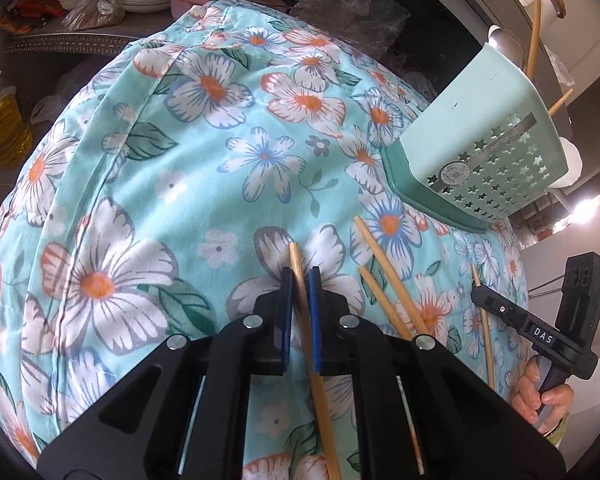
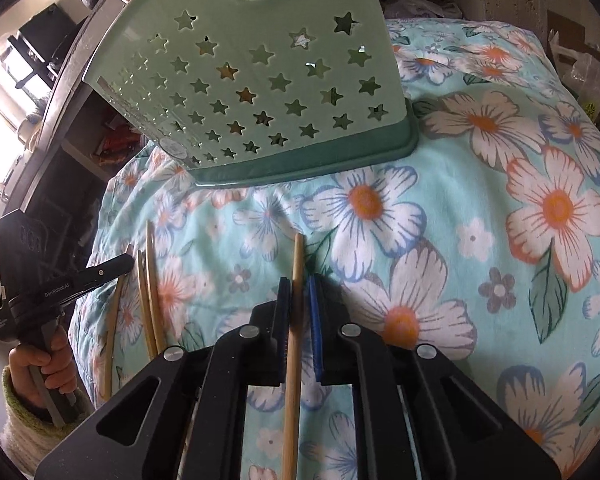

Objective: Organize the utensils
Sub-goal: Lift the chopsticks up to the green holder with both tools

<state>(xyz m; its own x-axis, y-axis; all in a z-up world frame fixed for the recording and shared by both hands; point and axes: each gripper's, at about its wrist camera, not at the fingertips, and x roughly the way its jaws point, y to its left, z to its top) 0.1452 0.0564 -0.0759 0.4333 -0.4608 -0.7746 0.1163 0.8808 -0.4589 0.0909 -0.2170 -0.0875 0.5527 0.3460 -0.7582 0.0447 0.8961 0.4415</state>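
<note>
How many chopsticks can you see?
6: one in the left gripper, one in the right gripper, two loose on the cloth, two standing in the holder; more may hide inside.

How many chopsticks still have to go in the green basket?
Some chopsticks already stand in the basket. The left tongs and right tongs each pinch one chopstick. Besides those, at least two loose chopsticks still lie on the flowery cloth.
</note>
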